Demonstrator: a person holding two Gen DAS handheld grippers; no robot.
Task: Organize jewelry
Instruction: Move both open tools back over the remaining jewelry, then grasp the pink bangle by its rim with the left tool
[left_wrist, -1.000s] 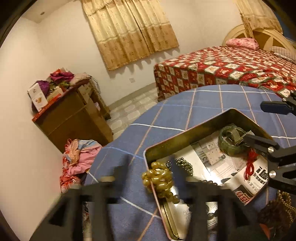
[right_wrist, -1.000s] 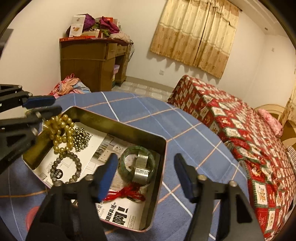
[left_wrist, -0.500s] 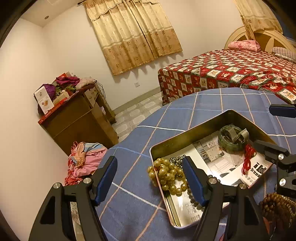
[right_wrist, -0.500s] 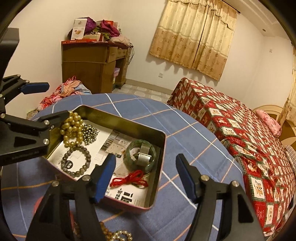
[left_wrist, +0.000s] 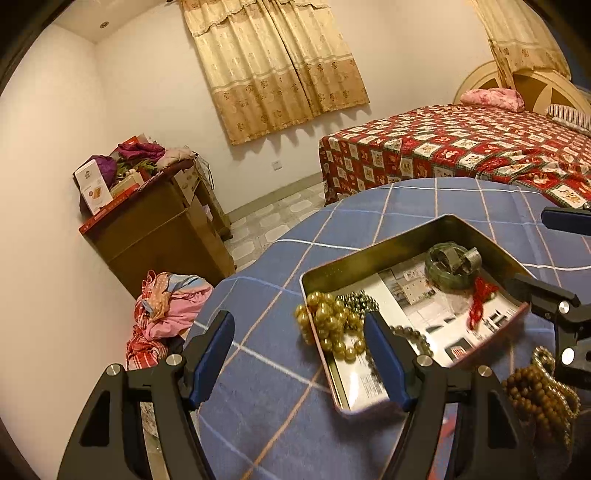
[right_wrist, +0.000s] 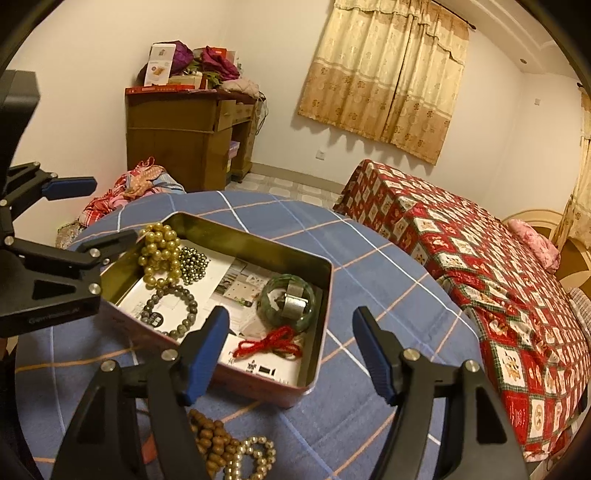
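Both my grippers (left_wrist: 299, 354) (right_wrist: 291, 347) hang released; tin (right_wrist: 258, 254) holds five pieces, two bracelets (right_wrist: 229, 446) left on tabletop (right_wrist: 369, 258).

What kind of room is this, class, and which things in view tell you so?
Most likely a home bedroom: a bed with a pillow, a curtained window, and a wooden desk piled with clothes.
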